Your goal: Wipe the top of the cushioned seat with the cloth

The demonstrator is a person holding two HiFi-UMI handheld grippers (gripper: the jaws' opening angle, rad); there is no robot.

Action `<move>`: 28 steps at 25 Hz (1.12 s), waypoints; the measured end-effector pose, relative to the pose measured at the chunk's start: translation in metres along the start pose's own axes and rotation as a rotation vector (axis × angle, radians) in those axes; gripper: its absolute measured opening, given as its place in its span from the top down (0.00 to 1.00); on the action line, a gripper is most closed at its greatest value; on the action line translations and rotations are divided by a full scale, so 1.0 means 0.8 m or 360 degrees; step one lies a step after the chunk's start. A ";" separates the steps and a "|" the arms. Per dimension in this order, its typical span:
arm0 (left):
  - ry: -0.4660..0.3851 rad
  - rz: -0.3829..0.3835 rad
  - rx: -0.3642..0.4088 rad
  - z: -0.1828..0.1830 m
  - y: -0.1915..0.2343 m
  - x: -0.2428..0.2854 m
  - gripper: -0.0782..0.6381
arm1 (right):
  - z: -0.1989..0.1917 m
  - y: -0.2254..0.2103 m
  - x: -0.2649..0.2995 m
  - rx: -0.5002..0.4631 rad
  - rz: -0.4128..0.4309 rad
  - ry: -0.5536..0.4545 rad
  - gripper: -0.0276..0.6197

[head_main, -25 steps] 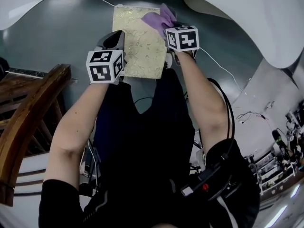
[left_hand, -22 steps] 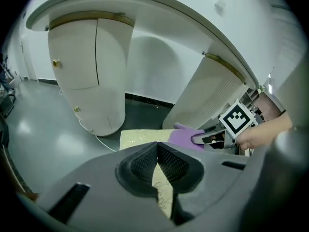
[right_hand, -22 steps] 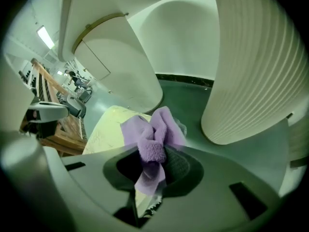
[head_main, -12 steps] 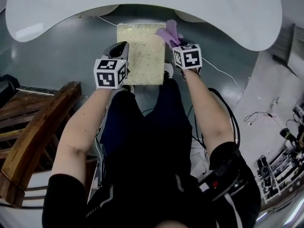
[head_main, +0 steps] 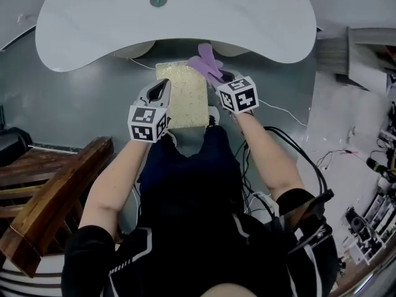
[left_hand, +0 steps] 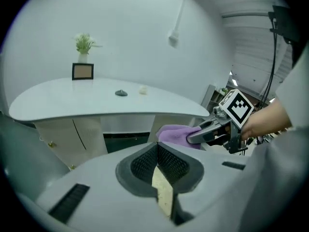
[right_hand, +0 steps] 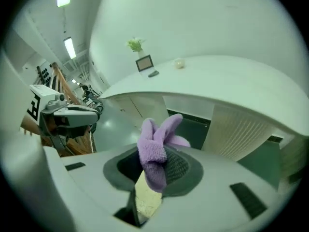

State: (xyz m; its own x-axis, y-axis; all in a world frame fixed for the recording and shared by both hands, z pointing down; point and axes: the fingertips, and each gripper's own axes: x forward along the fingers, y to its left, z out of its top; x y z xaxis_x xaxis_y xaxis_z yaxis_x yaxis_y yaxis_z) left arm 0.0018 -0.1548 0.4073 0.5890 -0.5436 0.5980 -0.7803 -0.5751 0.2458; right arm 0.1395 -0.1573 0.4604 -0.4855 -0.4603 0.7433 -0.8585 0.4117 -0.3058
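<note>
The cushioned seat (head_main: 182, 98) is a pale gold patterned square on the floor ahead of the person's legs. A purple cloth (head_main: 207, 67) hangs over the seat's far right corner, with my right gripper (head_main: 221, 79) shut on it. In the right gripper view the cloth (right_hand: 153, 156) sticks up from between the jaws and a strip of seat (right_hand: 146, 199) shows below. My left gripper (head_main: 162, 86) hovers over the seat's left edge, its jaws shut with nothing in them. The left gripper view shows the cloth (left_hand: 176, 134) and the right gripper (left_hand: 212, 130) off to the right.
A white curved table (head_main: 93, 30) stands just beyond the seat, with a small plant and framed picture (left_hand: 83, 70) on it. A wooden chair (head_main: 55, 190) is at the left. Cables (head_main: 291, 113) run over the grey floor at the right, near equipment.
The head view has tilted up and pulled back, so more of the white table shows. Both grippers stay at the seat, and the cloth remains in the right gripper over the far right corner.
</note>
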 end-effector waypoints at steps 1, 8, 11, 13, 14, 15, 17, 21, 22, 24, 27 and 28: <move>-0.0034 -0.0008 0.0017 0.014 -0.003 -0.012 0.89 | 0.011 0.012 -0.013 -0.0013 0.0020 -0.0030 0.82; -0.0326 -0.0048 0.0050 0.126 -0.008 -0.086 0.89 | 0.105 0.068 -0.106 -0.0027 0.0089 -0.0311 0.82; -0.0418 -0.0112 0.0041 0.159 -0.021 -0.122 0.89 | 0.139 0.088 -0.147 -0.0065 0.0086 -0.0415 0.82; -0.0469 -0.0161 0.0072 0.178 -0.032 -0.141 0.89 | 0.162 0.095 -0.176 -0.0089 0.0063 -0.0492 0.82; -0.0482 -0.0156 0.0076 0.185 -0.032 -0.150 0.89 | 0.173 0.099 -0.190 -0.0101 0.0052 -0.0533 0.82; -0.0490 -0.0144 0.0061 0.190 -0.031 -0.159 0.89 | 0.183 0.104 -0.204 -0.0113 0.0044 -0.0571 0.82; -0.0526 -0.0154 0.0024 0.202 -0.031 -0.180 0.89 | 0.201 0.115 -0.231 -0.0139 0.0034 -0.0638 0.82; -0.0631 -0.0227 0.0087 0.240 -0.044 -0.228 0.89 | 0.229 0.134 -0.284 -0.0222 -0.0002 -0.0720 0.82; -0.0657 -0.0214 0.0098 0.252 -0.044 -0.241 0.89 | 0.237 0.138 -0.297 -0.0242 -0.0017 -0.0746 0.82; -0.0723 -0.0188 0.0094 0.278 -0.043 -0.269 0.89 | 0.254 0.146 -0.321 -0.0259 -0.0047 -0.0819 0.81; -0.0829 -0.0210 0.0054 0.314 -0.042 -0.312 0.89 | 0.279 0.160 -0.356 -0.0270 -0.0076 -0.0959 0.81; -0.0857 -0.0210 0.0040 0.325 -0.041 -0.323 0.89 | 0.287 0.164 -0.367 -0.0283 -0.0090 -0.0997 0.81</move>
State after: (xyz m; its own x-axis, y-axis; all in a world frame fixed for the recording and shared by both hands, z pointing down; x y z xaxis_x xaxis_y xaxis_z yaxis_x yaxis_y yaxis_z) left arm -0.0699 -0.1543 0.0466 0.7109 -0.6979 0.0871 -0.6912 -0.6703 0.2702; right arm 0.1312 -0.1490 0.0654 -0.4906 -0.8344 0.2512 -0.8713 0.4723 -0.1332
